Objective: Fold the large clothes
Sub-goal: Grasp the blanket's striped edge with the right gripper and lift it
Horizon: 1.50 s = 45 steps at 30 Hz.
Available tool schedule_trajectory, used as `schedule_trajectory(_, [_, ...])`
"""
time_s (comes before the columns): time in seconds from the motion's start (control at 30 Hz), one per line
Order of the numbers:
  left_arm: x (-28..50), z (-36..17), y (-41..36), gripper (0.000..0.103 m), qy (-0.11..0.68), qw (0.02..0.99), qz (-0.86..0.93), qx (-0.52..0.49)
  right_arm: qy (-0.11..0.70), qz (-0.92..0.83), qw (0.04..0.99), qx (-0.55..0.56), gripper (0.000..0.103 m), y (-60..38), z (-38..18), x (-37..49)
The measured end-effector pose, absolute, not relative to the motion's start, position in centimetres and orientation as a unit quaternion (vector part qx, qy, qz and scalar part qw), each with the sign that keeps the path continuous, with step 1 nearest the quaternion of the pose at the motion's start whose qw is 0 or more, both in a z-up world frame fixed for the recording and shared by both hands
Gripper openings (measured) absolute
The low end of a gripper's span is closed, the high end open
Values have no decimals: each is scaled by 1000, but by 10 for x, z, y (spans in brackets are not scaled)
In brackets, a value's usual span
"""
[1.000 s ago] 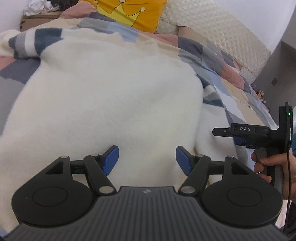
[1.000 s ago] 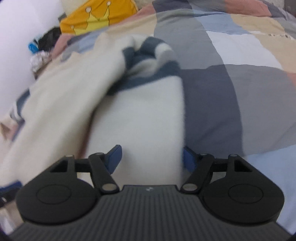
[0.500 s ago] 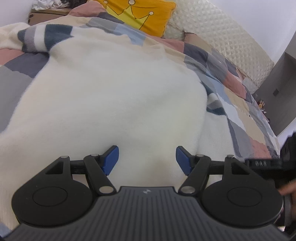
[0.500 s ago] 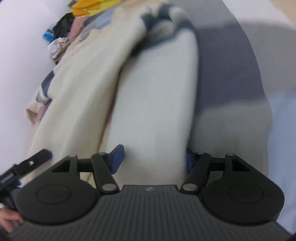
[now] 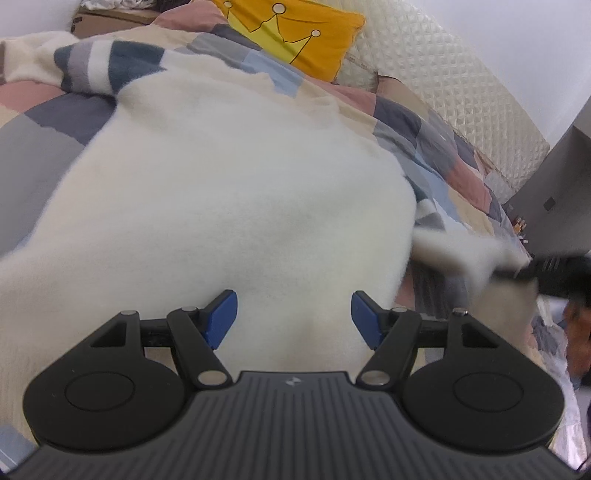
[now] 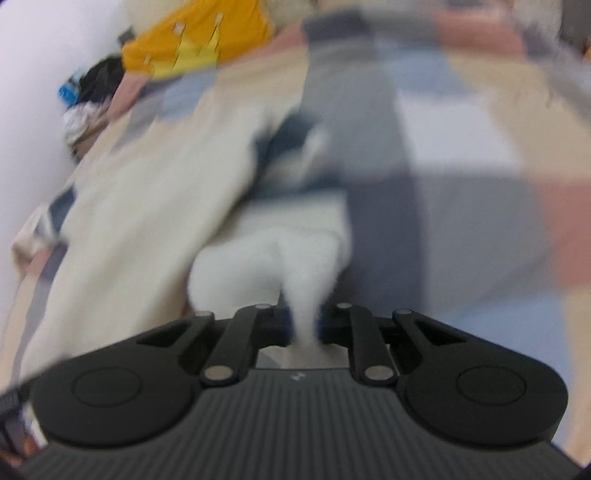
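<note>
A large cream fleece garment (image 5: 229,192) lies spread over the patchwork quilt (image 5: 436,136) of a bed, its striped blue-and-grey sleeve (image 5: 107,66) reaching toward the upper left; a yellow crown-print pillow (image 5: 291,33) rests at the head of the bed against a quilted cream headboard (image 5: 454,88). The left gripper (image 5: 293,317) hovers over the near part of the garment with its blue fingers (image 5: 221,317) standing apart, nothing pinched between them. The right gripper (image 6: 304,325) has just been closing, and its fingers now clamp a bunched fold of the cream fabric (image 6: 303,295); the right wrist view is badly blurred, so this seems to be the garment's edge or a sleeve, lifted off the quilt. In the left wrist view a strip of pale cloth (image 5: 465,251) stretches toward the dark, smeared right gripper.
</note>
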<state>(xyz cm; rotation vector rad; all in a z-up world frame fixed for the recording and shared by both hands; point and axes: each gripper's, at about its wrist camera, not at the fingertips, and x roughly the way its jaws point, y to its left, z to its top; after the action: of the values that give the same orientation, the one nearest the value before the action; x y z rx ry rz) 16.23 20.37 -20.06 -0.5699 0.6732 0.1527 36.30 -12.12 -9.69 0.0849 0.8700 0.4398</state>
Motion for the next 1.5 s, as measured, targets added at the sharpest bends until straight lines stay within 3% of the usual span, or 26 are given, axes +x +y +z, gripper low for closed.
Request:
schedule_trajectory(0.2, [166,-201,207,73,326,900,73,-281,355,136,924,36,14,-152,-26,425])
schedule_trajectory(0.47, [166,-201,205,73,330,897,65,-287,327,40,941,73,14,-197,17,505])
schedule_trajectory(0.87, [190,-212,211,73,348,884,8,-311,249,41,961,112,13,-199,96,599])
schedule_trajectory(1.0, [196,-213,201,73,351,887,-10,-300,245,16,966,85,13,-207,66,626])
schedule_trajectory(1.37, [215,-221,191,73,375,886,-10,-271,345,-42,934,86,13,-269,-138,647])
schedule_trajectory(1.5, [220,-228,184,73,392,884,-9,-254,333,-26,938,94,13,-279,-181,623])
